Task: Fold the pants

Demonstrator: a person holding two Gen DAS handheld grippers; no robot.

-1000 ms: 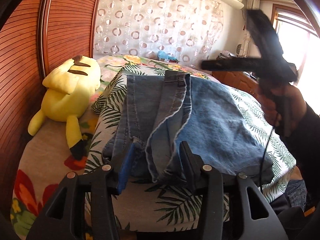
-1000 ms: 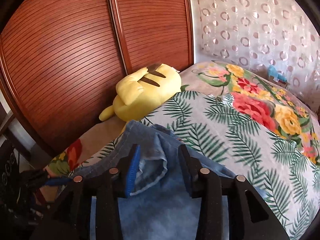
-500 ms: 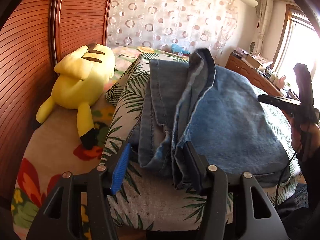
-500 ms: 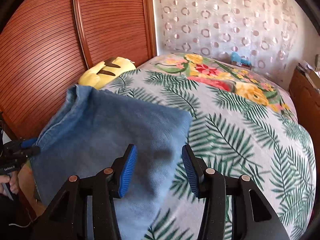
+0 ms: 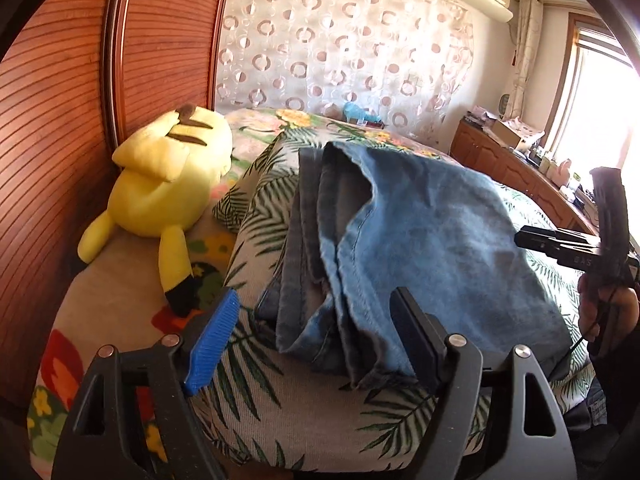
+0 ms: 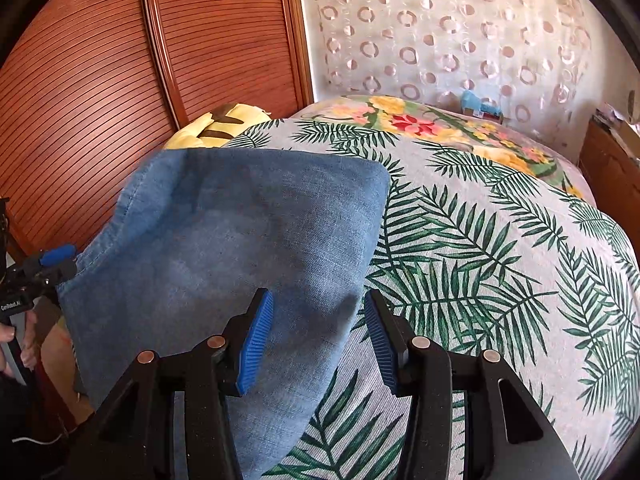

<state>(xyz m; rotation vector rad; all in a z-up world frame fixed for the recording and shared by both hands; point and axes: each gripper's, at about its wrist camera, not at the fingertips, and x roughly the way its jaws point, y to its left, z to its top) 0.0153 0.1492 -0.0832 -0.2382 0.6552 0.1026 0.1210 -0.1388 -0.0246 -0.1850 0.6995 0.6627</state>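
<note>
Left gripper (image 5: 316,336): jaws opening. The near end of the pants (image 5: 420,240) lies between them, but the pads stand clear of the cloth on both sides; nothing gripped.

Right gripper (image 6: 318,336): jaws parted, hovering over the near right corner of the folded pants (image 6: 224,248). Cloth shows in the gap and the pads are not pressed on it. No hold.

Pants: blue denim, folded into a thick stack on the leaf-print cover of the bed (image 6: 480,240), near its front edge. Judged heavy for cloth and fairly stiff. It should keep a crease and not slide much on the woven cover. Layers will shift against one another if only the top one is taken.

Where to grip: in the left wrist view the hems and seams bunch loosely at the near left end, with several raw edges stacked and uneven. Best taken there through all layers. The right side is a smooth closed fold, a clean edge to pinch.

Edges and room: the stack's near end sits close to the bed's front edge, so a drag toward the person could tip it off. Open cover lies to the right and beyond the pants. To the left, a yellow plush toy (image 5: 168,176) lies near, against the slatted wooden doors (image 5: 60,100). Curtain (image 6: 440,28) at the far end.
</note>
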